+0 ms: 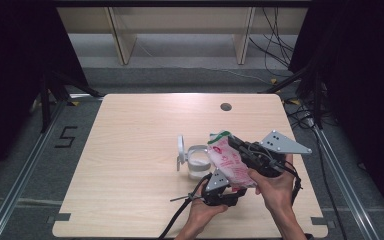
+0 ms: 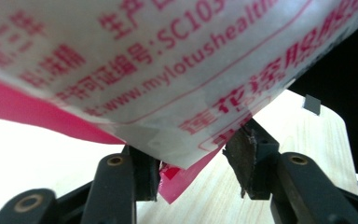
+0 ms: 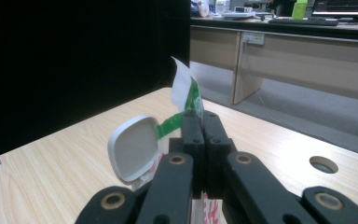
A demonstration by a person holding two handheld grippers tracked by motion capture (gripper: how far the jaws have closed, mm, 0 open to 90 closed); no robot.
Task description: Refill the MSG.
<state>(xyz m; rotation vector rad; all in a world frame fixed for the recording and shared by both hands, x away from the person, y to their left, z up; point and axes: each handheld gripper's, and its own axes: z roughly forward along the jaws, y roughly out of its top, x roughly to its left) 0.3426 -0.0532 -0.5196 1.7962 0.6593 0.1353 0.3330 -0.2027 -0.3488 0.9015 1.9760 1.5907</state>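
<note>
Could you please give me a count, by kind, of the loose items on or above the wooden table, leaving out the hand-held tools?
White plastic container with its flip lid open: 1
White plastic bag with red print and a green top edge, pinched by the right tool: 1
Total: 2

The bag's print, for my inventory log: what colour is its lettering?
Red lettering on the white, translucent bag, clearest in the left gripper view.

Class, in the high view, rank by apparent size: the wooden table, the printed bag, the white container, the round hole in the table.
1. wooden table
2. printed bag
3. white container, slightly smaller than the bag
4. round hole
</note>
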